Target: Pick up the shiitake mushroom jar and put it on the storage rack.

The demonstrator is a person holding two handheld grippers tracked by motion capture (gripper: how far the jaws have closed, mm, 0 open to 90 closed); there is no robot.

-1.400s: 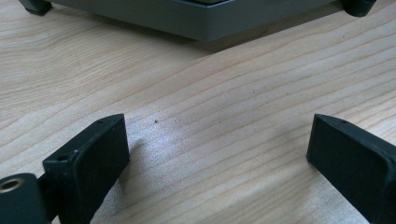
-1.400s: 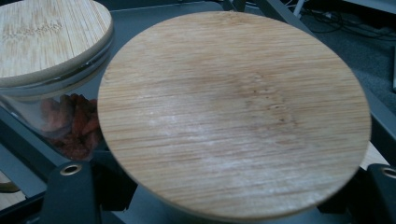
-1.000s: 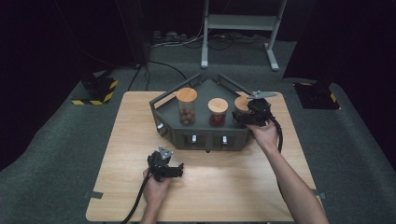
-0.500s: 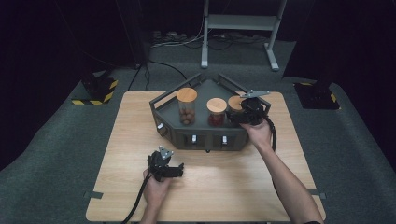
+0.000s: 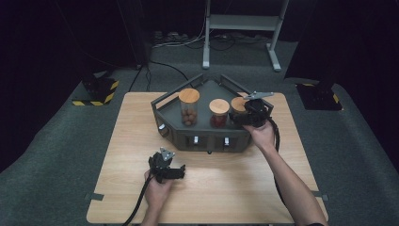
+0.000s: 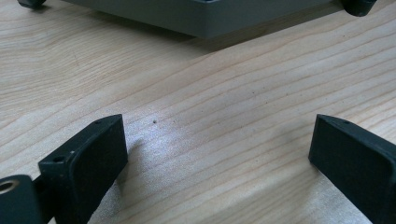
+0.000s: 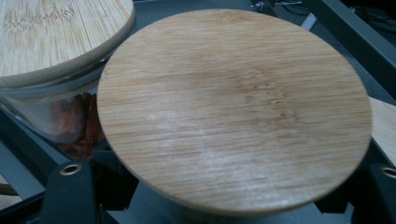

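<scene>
A: status on the right gripper (image 5: 245, 117)?

B: sits at the 3 o'clock end of the grey rack (image 5: 165, 109); jaws clamped on the right jar (image 5: 238, 104), below its bamboo lid (image 7: 233, 109); the lid fills the right gripper view, jaw bases flank it at 7 and 5 o'clock.

A: other jars?

B: 2 more in the rack; tall jar (image 5: 189, 106) with brown nuts at 9 o'clock of the row, middle jar (image 5: 219, 112) with red contents just beside the gripped one; middle jar's lid sits at 11 o'clock in the right gripper view.

A: left gripper (image 5: 181, 171)?

B: low on the table (image 5: 122, 141), at 7 o'clock from the rack, well apart from the jars; jaws have just been opening, now spread wide, nothing between them; bare wood under the fingers (image 6: 88, 161); rack base at 12 o'clock in its view.
</scene>
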